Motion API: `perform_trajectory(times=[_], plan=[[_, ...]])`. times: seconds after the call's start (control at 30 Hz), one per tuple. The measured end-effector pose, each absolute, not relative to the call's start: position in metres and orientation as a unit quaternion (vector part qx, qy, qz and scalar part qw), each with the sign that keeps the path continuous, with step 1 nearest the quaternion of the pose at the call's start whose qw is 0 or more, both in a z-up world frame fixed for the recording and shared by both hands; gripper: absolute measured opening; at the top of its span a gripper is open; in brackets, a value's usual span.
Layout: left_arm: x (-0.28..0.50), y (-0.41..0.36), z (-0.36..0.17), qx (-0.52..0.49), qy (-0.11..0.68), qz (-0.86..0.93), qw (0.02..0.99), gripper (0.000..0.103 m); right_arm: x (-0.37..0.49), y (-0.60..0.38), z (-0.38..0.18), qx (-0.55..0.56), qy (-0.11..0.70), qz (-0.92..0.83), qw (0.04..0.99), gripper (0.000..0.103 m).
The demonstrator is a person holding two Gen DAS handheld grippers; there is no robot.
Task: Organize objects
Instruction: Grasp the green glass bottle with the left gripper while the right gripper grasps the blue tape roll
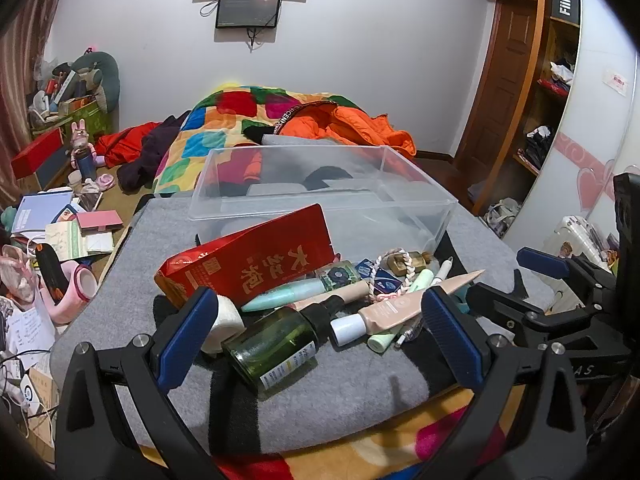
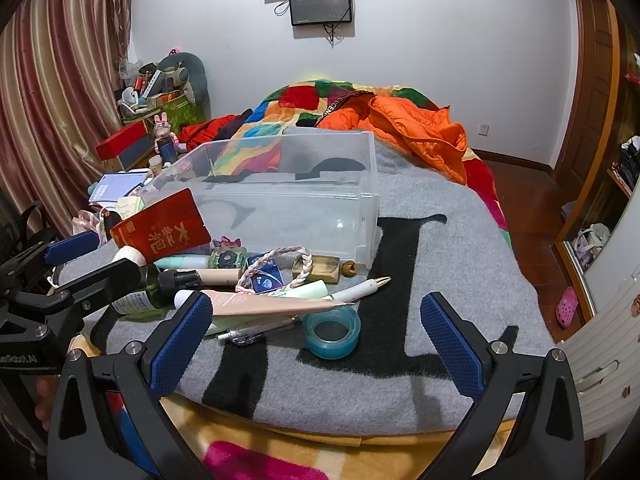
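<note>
A clear plastic bin (image 1: 416,216) (image 2: 370,200) stands empty on the grey blanket (image 1: 120,288) (image 2: 440,260). In front of it lies a pile: a red tea packet (image 1: 256,260) (image 2: 164,226), a green glass bottle (image 1: 276,344) (image 2: 148,292), a beige tube (image 1: 384,312) (image 2: 272,306), a mint tube (image 1: 288,294), a white pen (image 2: 360,288), a braided cord (image 2: 280,264) and a blue tape roll (image 2: 332,332). My left gripper (image 1: 320,336) is open just before the green bottle. My right gripper (image 2: 316,344) is open around the tape roll, apart from it.
A colourful quilt (image 1: 224,120) and an orange jacket (image 1: 360,124) (image 2: 416,128) lie behind the bin. The floor at the left holds boxes, papers and toys (image 1: 68,216). A wooden wardrobe (image 1: 532,92) and door stand at the right.
</note>
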State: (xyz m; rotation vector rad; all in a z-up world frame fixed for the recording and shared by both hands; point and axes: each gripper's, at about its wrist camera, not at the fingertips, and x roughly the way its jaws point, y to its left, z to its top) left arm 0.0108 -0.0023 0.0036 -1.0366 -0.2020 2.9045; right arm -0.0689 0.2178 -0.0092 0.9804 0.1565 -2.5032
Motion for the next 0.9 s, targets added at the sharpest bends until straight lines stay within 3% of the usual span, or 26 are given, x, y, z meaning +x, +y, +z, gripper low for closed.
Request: perform_trajectory(times=[0.9], plan=[[0.012,-0.0107,0.0018,-0.339,-0.073,0.938,0.024,0.103,-0.0751,0.2106,-0.016,0.368,0.057,-0.899,0.23,0.103]])
